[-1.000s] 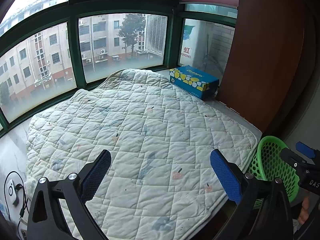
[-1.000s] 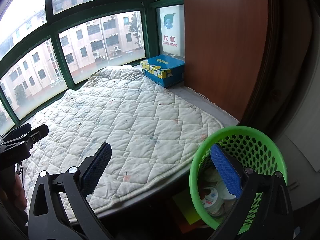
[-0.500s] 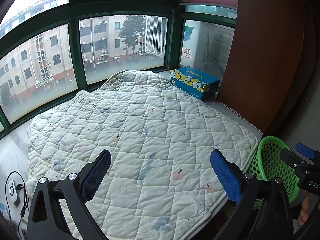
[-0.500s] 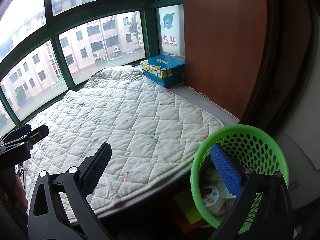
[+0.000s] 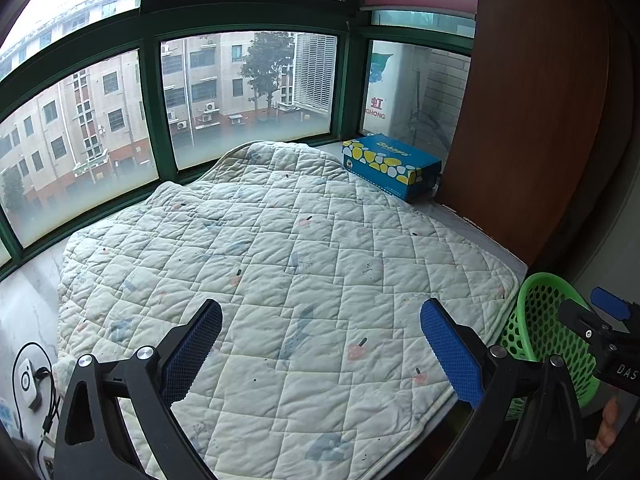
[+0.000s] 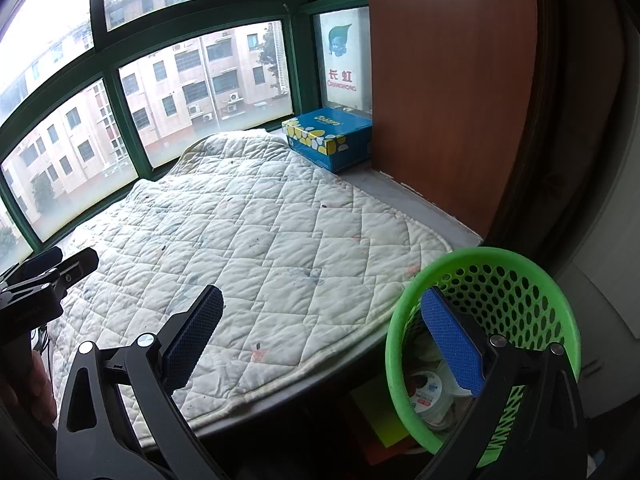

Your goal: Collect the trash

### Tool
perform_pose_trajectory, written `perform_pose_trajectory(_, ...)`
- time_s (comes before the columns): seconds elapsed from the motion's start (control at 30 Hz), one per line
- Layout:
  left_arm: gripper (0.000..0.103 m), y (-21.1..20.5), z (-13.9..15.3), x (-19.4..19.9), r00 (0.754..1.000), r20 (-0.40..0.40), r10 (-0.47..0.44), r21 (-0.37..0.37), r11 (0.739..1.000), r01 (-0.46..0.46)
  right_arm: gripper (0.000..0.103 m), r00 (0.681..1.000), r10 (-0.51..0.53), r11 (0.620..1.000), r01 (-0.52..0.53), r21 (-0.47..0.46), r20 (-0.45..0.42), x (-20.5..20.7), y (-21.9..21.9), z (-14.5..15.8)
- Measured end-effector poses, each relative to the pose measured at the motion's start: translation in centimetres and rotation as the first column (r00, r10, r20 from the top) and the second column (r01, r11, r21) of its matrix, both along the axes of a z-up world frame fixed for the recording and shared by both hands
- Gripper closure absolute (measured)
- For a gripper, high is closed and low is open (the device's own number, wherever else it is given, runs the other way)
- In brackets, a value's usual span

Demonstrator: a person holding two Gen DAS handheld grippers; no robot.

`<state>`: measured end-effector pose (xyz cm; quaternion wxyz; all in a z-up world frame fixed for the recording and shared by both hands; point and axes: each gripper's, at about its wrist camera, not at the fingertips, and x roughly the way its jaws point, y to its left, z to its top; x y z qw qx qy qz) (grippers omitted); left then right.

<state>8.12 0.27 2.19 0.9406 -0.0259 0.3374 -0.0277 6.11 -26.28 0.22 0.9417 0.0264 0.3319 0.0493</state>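
A green perforated trash basket [image 6: 516,280] stands off the right front corner of the bay-window seat; it also shows in the left wrist view [image 5: 536,320]. White round trash pieces [image 6: 428,392] lie in its bottom. My left gripper [image 5: 320,344] is open and empty above the front of the quilted mat [image 5: 280,264]. My right gripper [image 6: 320,336] is open and empty, its right finger over the basket's mouth, its left finger over the mat's front edge [image 6: 280,248]. No loose trash shows on the mat.
A blue and yellow tissue box [image 5: 392,164] sits at the far right corner by the wooden panel [image 5: 532,100]. Windows with green frames [image 5: 152,100] ring the back. A white device with a cable [image 5: 28,380] lies at the left. Yellow paper [image 6: 384,420] lies under the ledge.
Both views have shifted only slightly; the basket sits a touch further right in the right wrist view. Both grippers stay open.
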Motion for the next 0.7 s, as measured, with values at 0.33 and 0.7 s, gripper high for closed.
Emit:
perform_pose_trajectory(0.33,0.007,-0.01,-0.03,-0.02,1.000,0.000,0.002,0.000,1.000,-0.002,0.005,1.000,0.000,1.000,0.000,0.001,-0.002,0.15,-0.08,-0.11)
perform_pose_trajectory(0.7,0.007,-0.04,-0.08,-0.15,1.000,0.003,0.006,-0.001,1.000,-0.006,0.005,1.000,0.009,1.000,-0.009,0.006,-0.010,0.12,0.34,-0.59)
